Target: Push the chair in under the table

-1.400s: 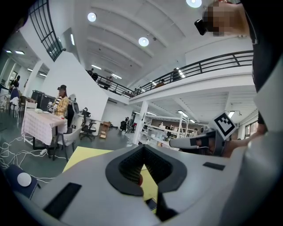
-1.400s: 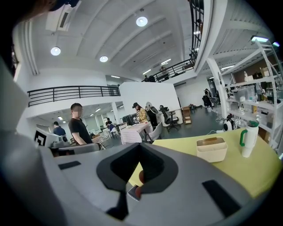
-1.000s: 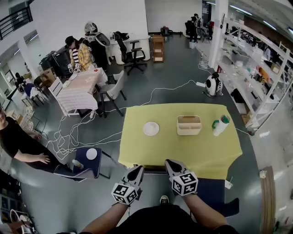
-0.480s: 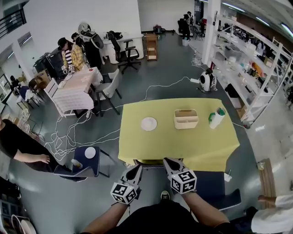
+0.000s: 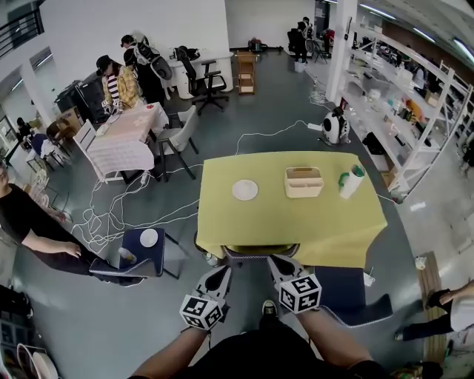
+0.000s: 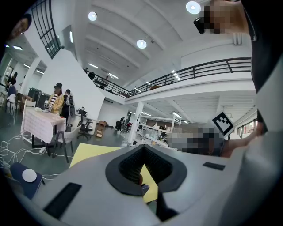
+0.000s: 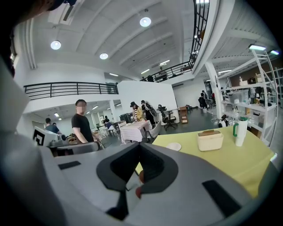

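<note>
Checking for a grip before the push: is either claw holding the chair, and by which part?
Neither holds anything. The left claw and right claw are both shut and empty, their tips close to the chair's backrest.

You worked in a big open lab hall. Metal shelving [image 5: 418,104] lined the right edge, an office chair [image 5: 201,80] stood upper left, and cables [image 5: 111,211] crossed the floor [image 5: 281,111].

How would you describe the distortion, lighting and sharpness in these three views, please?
Head view: fisheye bows the shelves; even light, yellow table sharp. Left gripper view: ceiling lamps flare, strong barrel curvature. Right gripper view: balcony railing curves, corners darken.
</note>
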{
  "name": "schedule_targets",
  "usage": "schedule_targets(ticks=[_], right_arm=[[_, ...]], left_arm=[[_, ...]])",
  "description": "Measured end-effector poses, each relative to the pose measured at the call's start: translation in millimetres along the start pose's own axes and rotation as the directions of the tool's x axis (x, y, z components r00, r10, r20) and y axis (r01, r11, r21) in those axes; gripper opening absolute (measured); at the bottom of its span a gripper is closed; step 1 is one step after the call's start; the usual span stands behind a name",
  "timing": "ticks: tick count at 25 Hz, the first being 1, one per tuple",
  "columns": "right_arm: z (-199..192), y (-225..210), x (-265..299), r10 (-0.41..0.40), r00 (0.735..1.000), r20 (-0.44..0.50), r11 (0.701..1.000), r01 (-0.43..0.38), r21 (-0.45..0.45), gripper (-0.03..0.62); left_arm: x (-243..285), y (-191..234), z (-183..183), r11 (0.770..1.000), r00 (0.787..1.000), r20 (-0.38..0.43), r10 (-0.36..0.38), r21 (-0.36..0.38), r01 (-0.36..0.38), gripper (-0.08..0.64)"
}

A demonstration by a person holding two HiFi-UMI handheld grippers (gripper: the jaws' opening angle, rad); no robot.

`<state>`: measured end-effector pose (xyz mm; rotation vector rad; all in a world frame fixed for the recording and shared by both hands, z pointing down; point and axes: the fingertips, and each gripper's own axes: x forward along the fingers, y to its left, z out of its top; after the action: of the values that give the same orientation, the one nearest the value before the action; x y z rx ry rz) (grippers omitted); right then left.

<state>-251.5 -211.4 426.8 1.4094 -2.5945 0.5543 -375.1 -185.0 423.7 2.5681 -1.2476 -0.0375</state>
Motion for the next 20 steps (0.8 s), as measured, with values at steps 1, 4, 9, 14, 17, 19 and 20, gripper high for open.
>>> schedule_targets(ticks=[1, 4, 9, 14, 17, 19, 20], right_arm=[[-4, 5, -4, -0.001, 1.0, -0.001, 1.0, 0.001, -0.001, 0.014], [-14, 22, -16, -0.008, 1.0, 0.0, 1.0, 0.008, 0.0, 0.014], [-27, 48, -35, -0.02, 1.0, 0.0, 1.0, 0.02, -0.008, 0.014], [-34, 62, -55, -0.031, 1.0, -0.005, 0.999, 0.03, -0.016, 0.014], [-34, 71, -65, -0.03, 1.0, -0.003, 0.999, 0.03, -0.024, 0.014], [-35, 75, -72, -0.029, 1.0, -0.004, 0.999, 0.029, -0.026, 0.014], [-36, 76, -75, -0.028, 1.0, -0.005, 0.999, 0.028, -0.026, 0.014]], left_arm=[[-7, -1, -2, 1.0, 1.0, -0.001, 0.001, -0.001, -0.001, 0.008], [-29, -6, -10, 1.0, 1.0, -0.003, 0.001, -0.004, -0.001, 0.008], [-60, -15, -19, 1.0, 1.0, -0.006, -0.013, 0.001, 0.013, 0.008], [-79, -28, -19, 1.0, 1.0, 0.009, -0.02, 0.0, 0.02, 0.008], [-88, -35, -18, 1.0, 1.0, 0.014, -0.021, -0.002, 0.021, 0.008], [-93, -40, -19, 1.0, 1.0, 0.015, -0.021, -0.004, 0.021, 0.008], [-95, -43, -19, 1.0, 1.0, 0.015, -0.02, -0.005, 0.02, 0.008]])
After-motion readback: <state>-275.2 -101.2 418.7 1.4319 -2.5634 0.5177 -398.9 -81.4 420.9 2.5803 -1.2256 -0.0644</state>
